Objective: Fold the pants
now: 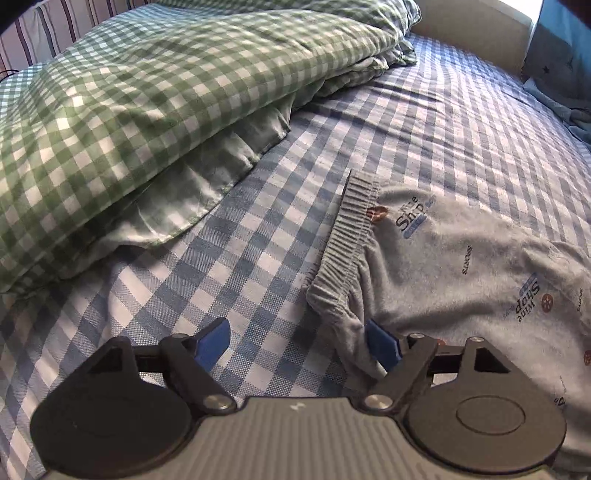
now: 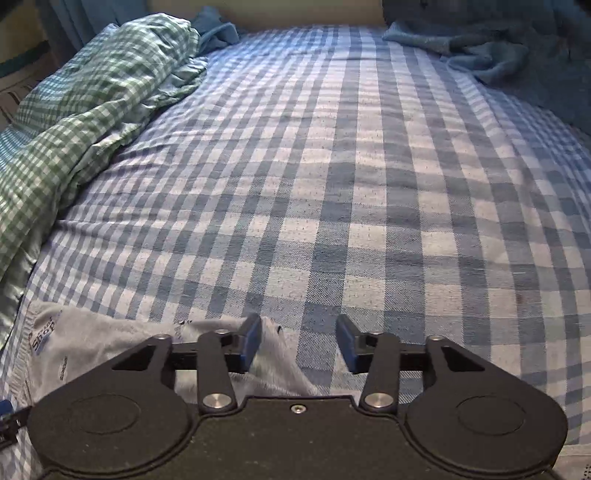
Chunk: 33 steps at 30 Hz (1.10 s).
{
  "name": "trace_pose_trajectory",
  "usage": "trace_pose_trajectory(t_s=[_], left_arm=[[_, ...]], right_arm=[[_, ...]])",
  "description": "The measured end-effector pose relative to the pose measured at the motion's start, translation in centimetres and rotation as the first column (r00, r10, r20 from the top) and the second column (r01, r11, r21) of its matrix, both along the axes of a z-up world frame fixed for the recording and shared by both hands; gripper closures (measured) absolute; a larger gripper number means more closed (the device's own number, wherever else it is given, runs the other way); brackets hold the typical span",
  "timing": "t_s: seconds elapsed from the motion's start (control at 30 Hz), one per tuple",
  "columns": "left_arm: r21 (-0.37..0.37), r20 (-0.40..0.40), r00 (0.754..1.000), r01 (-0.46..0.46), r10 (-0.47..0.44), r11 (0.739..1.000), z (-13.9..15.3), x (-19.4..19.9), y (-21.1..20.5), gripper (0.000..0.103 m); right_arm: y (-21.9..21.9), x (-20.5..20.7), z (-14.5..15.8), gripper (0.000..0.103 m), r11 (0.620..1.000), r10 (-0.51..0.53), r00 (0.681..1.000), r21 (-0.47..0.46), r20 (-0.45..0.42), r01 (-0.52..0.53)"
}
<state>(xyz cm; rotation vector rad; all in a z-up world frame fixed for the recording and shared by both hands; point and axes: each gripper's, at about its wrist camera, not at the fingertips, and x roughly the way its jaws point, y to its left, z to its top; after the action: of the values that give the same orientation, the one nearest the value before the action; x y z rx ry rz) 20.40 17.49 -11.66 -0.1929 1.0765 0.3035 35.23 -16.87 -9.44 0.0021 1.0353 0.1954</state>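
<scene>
Light grey pants (image 1: 461, 266) with printed words and a ribbed waistband (image 1: 354, 218) lie flat on the blue checked bed sheet (image 1: 221, 266). My left gripper (image 1: 299, 345) stands open just above the sheet. Its right blue finger (image 1: 384, 349) sits at the near corner of the waistband and its left finger is over bare sheet. In the right wrist view the pants (image 2: 92, 339) spread to the lower left. My right gripper (image 2: 299, 343) is open, with a raised edge of the grey cloth (image 2: 280, 354) beside its left finger and sheet showing in the rest of the gap.
A bunched green checked duvet (image 1: 147, 92) fills the left side of the bed, seen also as the duvet (image 2: 92, 92) in the right wrist view. A crumpled blue blanket (image 2: 498, 48) lies at the far right by a beige bed board (image 2: 295, 14).
</scene>
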Motion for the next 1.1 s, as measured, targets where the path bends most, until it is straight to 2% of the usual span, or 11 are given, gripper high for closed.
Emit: trace_pose_trajectory(t_s=[0.07,0.17,0.23,0.37,0.43,0.5,0.6,0.73,0.9,1.0,1.1], left_arm=[[-0.001,0.029,0.999,0.019,-0.019,1.000,0.7,-0.4,-0.8,0.007],[0.003,0.036,0.997,0.068,-0.069,0.998,1.1,-0.7,-3.1,0.002],[0.013,-0.001,0.992,0.123,-0.123,0.992,0.7,-0.7,-4.9,0.002],[0.108,-0.177,0.966,0.212,-0.191,0.971,-1.8,-0.9,-8.3,0.002],[0.121,-0.162,0.972,0.192,-0.171,0.974,-1.6,-1.9,-8.7,0.002],[0.109,-0.203,0.965,0.192,-0.168,0.975,-1.5,-2.5,-9.1,0.002],[0.137,-0.232,0.959,0.197,-0.162,0.971,-1.0,-3.5,-10.1,0.002],[0.149,-0.215,0.960,0.215,-0.181,0.965,0.8,-4.6,-13.1,0.002],[0.134,-0.186,0.949,0.282,-0.256,0.950,2.5,-4.9,-21.0,0.001],[0.121,-0.184,0.923,0.363,-0.339,0.924,3.0,-4.6,-27.6,0.001],[0.115,-0.175,0.878,0.468,-0.446,0.876,3.3,-3.9,-34.8,0.001]], right_arm=[[0.1,-4.1,0.7,0.026,0.999,0.037,0.998,-0.027,0.055,-0.036],[-0.4,-9.4,-0.2,0.022,0.996,0.064,0.997,-0.065,0.041,-0.061],[-1.3,-12.5,-1.5,0.018,0.994,0.042,0.999,-0.100,-0.001,-0.042],[-4.8,-17.2,-3.9,0.012,0.980,-0.067,0.994,-0.192,-0.085,0.049],[-7.1,-19.0,-4.2,0.002,0.976,-0.106,0.989,-0.201,-0.104,0.083],[-9.5,-20.5,-4.0,0.002,0.978,-0.134,0.983,-0.175,-0.122,0.111],[-12.1,-22.9,-3.4,0.003,0.972,-0.146,0.979,-0.206,-0.140,0.115],[-16.6,-26.2,-1.5,0.002,0.970,-0.211,0.973,-0.140,-0.091,0.197],[-23.4,-28.7,-0.5,0.001,0.941,-0.339,0.936,-0.055,-0.096,0.335],[-28.9,-29.8,0.0,0.001,0.914,-0.404,0.911,-0.019,-0.081,0.404],[-34.6,-30.8,0.2,0.001,0.885,-0.460,0.886,0.042,-0.061,0.463]])
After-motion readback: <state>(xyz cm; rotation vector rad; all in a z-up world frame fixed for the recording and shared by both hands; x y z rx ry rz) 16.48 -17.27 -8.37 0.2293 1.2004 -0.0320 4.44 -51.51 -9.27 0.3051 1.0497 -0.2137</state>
